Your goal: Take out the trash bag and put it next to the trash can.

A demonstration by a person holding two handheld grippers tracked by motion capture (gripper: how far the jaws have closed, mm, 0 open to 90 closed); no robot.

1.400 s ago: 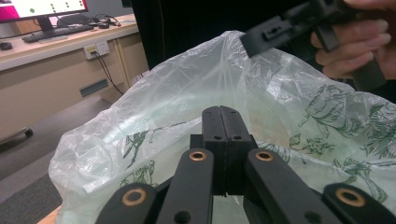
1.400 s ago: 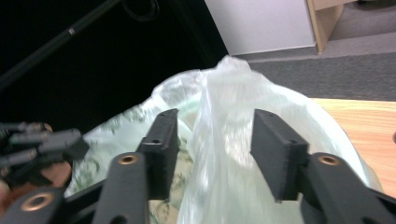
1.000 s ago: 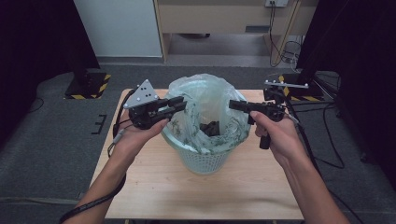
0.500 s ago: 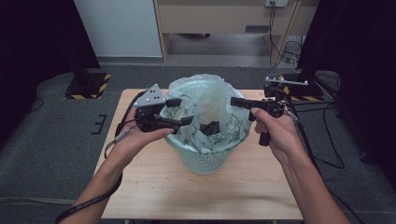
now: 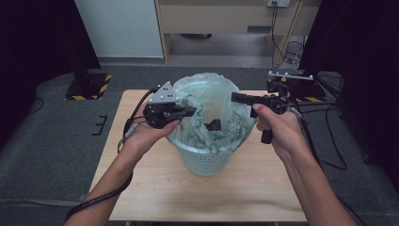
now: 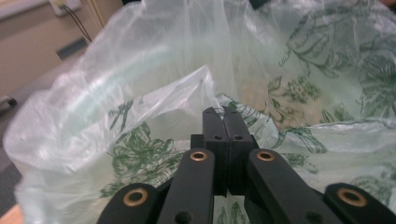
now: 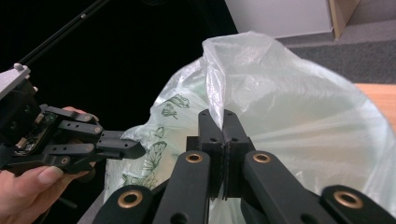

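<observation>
Translucent green-printed plastic bag [image 5: 207, 101] lines the white basket [image 5: 207, 157] in the middle of the table [image 5: 155, 186]. The left gripper [image 6: 224, 114], at the bag's 9 o'clock edge, has just been closing and now pinches the film between its pressed-together jaws. The right gripper [image 7: 223, 116], at 3 o'clock, also clamps a fold; half a second ago the left jaws stood apart.

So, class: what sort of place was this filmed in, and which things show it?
Probably a recording studio or lab: black curtains flank a lone wooden table, cables trail over grey carpet, and hazard-striped stand bases sit nearby.
</observation>
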